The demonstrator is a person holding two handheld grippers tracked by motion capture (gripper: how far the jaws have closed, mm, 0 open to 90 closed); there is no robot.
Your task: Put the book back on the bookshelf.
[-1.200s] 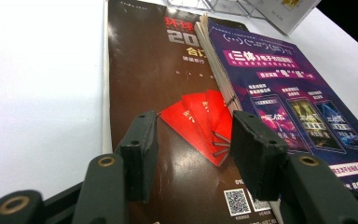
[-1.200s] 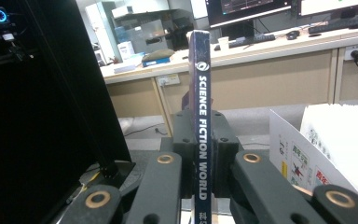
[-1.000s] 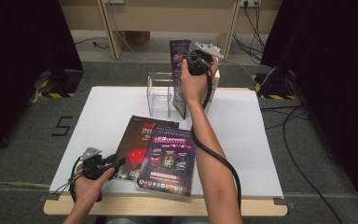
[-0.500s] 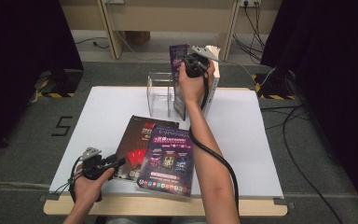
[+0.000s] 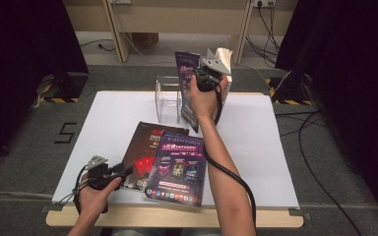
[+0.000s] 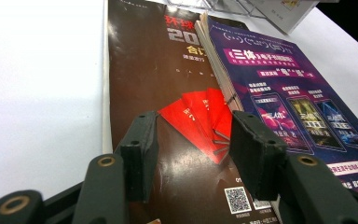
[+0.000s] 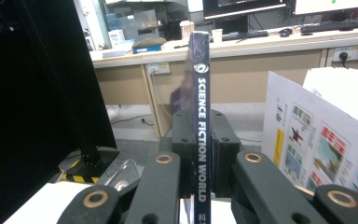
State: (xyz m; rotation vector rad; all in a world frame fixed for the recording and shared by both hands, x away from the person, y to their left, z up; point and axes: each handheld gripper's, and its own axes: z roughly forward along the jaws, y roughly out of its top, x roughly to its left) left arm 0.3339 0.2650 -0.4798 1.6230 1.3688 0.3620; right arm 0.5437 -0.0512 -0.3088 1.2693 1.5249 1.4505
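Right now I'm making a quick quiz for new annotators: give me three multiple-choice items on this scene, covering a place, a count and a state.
1. Where is the clear rack?
A. far side of the table
B. on the floor
C. under the brown magazine

2. How many magazines lie flat on the table?
A. none
B. two
C. five

3. The right gripper is:
A. wide open, holding nothing
B. shut on the upright magazine
C. resting on the table

Answers: 1 A, it stands at the far edge. 2 B, brown magazine and purple magazine. 3 B, pads press its spine.

Purple magazine (image 5: 187, 83) upright, spine reading "SCIENCE FICTION WORLD", lower end at the clear rack (image 5: 167, 98). Two more magazines flat on the bench: brown one (image 5: 145, 150) and purple one (image 5: 177, 167) overlapping it.
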